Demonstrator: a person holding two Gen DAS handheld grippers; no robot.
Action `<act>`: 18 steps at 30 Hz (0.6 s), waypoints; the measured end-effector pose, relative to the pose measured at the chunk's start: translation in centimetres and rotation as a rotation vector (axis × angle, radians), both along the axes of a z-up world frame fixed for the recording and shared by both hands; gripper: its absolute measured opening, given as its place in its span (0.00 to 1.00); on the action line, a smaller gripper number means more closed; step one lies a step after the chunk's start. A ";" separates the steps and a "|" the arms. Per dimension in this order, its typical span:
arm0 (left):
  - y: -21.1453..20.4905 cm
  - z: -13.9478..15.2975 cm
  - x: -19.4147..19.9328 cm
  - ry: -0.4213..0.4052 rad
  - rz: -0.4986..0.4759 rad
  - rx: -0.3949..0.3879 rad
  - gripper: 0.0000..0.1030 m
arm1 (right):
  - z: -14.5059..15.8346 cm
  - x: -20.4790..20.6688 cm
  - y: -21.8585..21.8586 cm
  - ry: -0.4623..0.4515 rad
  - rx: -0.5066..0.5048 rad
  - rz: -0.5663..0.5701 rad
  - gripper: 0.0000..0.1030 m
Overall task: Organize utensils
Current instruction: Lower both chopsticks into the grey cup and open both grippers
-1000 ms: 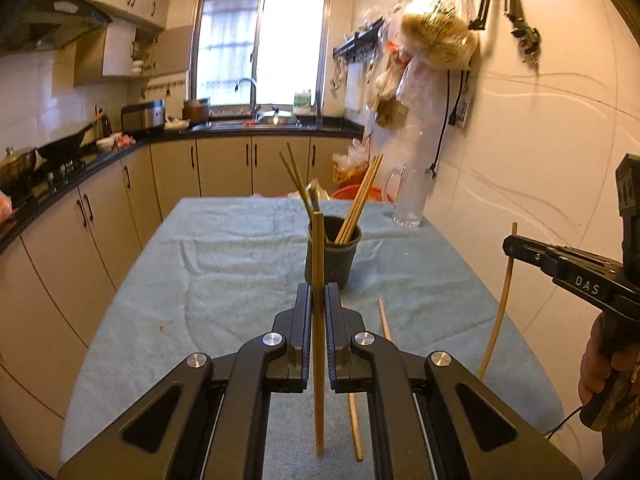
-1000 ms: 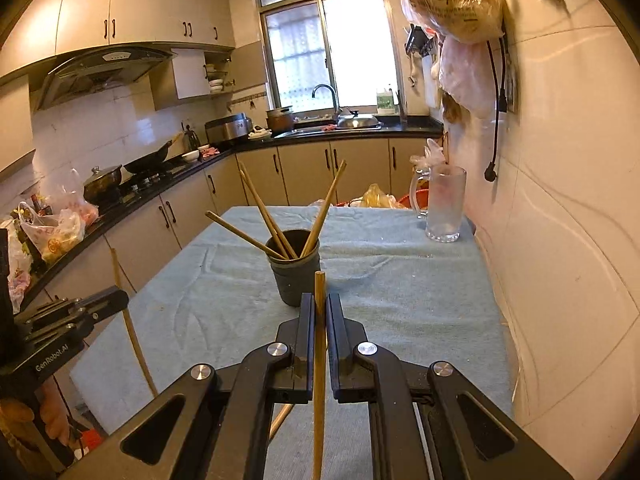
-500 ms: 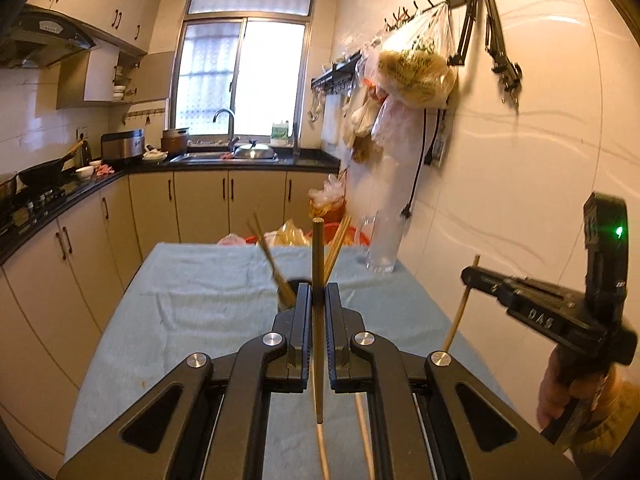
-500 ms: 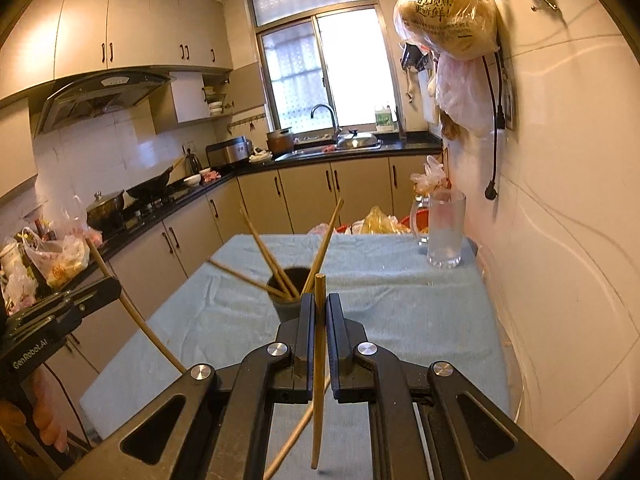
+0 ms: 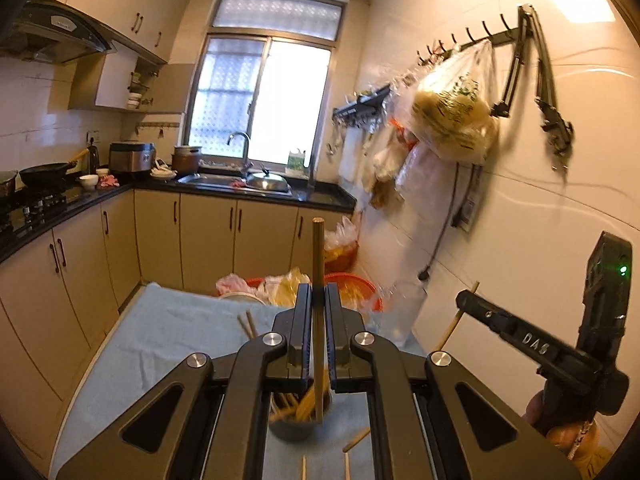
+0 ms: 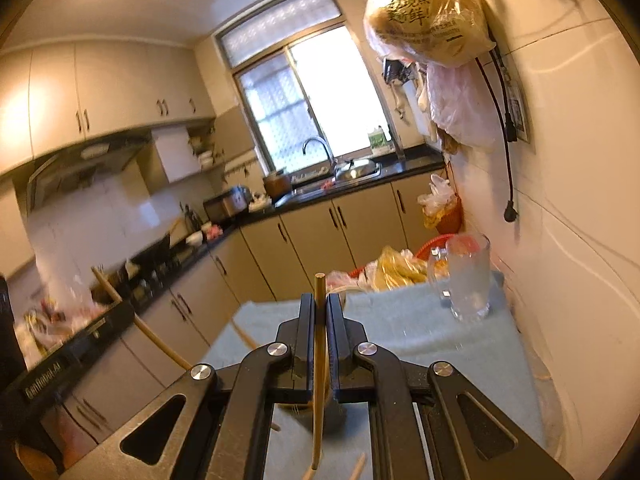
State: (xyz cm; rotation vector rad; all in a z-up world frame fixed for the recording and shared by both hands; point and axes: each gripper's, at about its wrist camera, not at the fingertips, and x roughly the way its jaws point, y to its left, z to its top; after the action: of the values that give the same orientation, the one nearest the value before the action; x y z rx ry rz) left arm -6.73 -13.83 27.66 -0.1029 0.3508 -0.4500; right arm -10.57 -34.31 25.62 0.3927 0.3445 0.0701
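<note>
My left gripper [image 5: 318,300] is shut on an upright wooden chopstick [image 5: 318,256]. Its lower end hangs over the mouth of the dark utensil cup [image 5: 298,426], which holds several chopsticks and sits below the jaws. My right gripper [image 6: 319,308] is shut on another upright chopstick [image 6: 319,360]; the cup [image 6: 334,416] is mostly hidden under its jaws. The right gripper also shows in the left wrist view [image 5: 464,302], the left one in the right wrist view [image 6: 120,312]. Loose chopsticks [image 5: 356,440] lie on the blue cloth [image 5: 160,336].
A glass mug [image 6: 466,276] stands at the table's far right by the tiled wall. Plastic bags and a red basket [image 5: 352,284] sit past the table's far edge. Bags [image 5: 452,120] hang from wall hooks above. Cabinets [image 5: 80,280] run along the left.
Both grippers have risen and moved forward over the cup, each still holding its chopstick. The cup now lies beneath the jaws instead of ahead of them.
</note>
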 end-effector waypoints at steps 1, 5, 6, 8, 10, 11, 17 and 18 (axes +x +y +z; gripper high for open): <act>-0.3 0.0 0.7 -0.005 0.010 0.001 0.06 | 0.2 0.7 -0.3 -0.013 0.023 -0.002 0.06; -1.8 -0.9 3.0 -0.016 0.041 0.029 0.06 | 0.1 3.3 -1.2 -0.041 0.087 -0.007 0.06; -2.1 -1.3 3.6 -0.013 0.047 0.040 0.06 | -0.1 3.7 -1.2 -0.044 0.088 -0.012 0.06; -2.6 -2.1 4.7 0.009 0.046 0.055 0.06 | -0.9 4.9 -1.1 -0.039 0.076 -0.021 0.06; -3.2 -3.3 5.9 0.049 0.037 0.070 0.06 | -2.0 6.1 -0.6 -0.014 0.058 -0.020 0.06; -3.4 -3.9 6.4 0.069 0.034 0.077 0.06 | -2.8 6.7 -0.4 0.006 0.055 -0.013 0.06; -3.4 -5.5 7.4 0.121 0.031 0.081 0.06 | -5.7 8.3 1.2 0.097 0.031 0.046 0.07; -3.4 -5.5 7.3 0.125 0.027 0.078 0.07 | -5.9 8.4 1.4 0.107 0.035 0.054 0.08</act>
State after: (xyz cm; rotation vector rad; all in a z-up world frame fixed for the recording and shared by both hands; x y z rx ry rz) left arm 0.59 -17.24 22.12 -0.0596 0.4889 -0.4038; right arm -2.18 -32.91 19.70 0.4224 0.4596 0.1084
